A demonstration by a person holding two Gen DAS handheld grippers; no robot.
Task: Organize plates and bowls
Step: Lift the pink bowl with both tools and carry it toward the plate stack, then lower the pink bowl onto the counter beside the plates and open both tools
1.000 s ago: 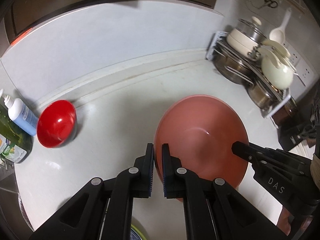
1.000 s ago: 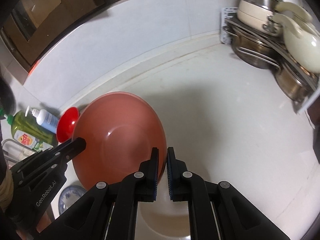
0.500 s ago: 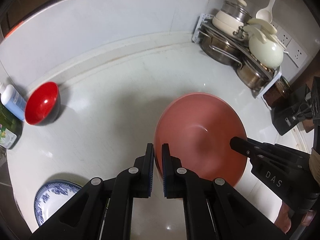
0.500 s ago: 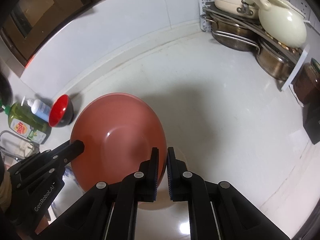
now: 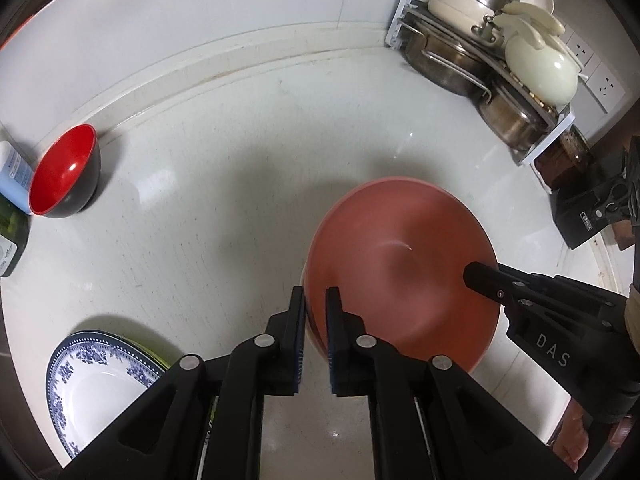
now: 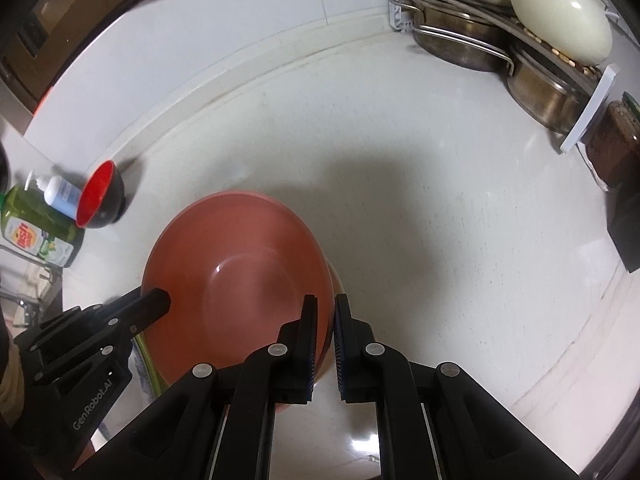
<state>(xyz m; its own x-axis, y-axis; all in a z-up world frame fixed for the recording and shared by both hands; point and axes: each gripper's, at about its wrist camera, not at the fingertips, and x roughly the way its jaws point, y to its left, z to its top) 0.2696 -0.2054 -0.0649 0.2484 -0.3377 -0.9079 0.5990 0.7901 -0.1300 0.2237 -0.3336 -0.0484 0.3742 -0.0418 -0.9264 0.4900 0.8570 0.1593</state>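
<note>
Gripping the pink bowl [image 5: 400,272] by its near rim, my left gripper [image 5: 315,300] pinches thin, stiff, likely slippery ceramic above the white counter [image 5: 224,184]. From the right wrist, my right gripper [image 6: 325,312] clamps the opposite rim; wide and fragile, it needs both holds.

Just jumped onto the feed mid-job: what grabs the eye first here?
The big pink bowl dominates, pinched at opposite rims by the left gripper and right gripper above the white counter. Next, the red-and-black bowl far left, and the blue-patterned plate near left.
</note>
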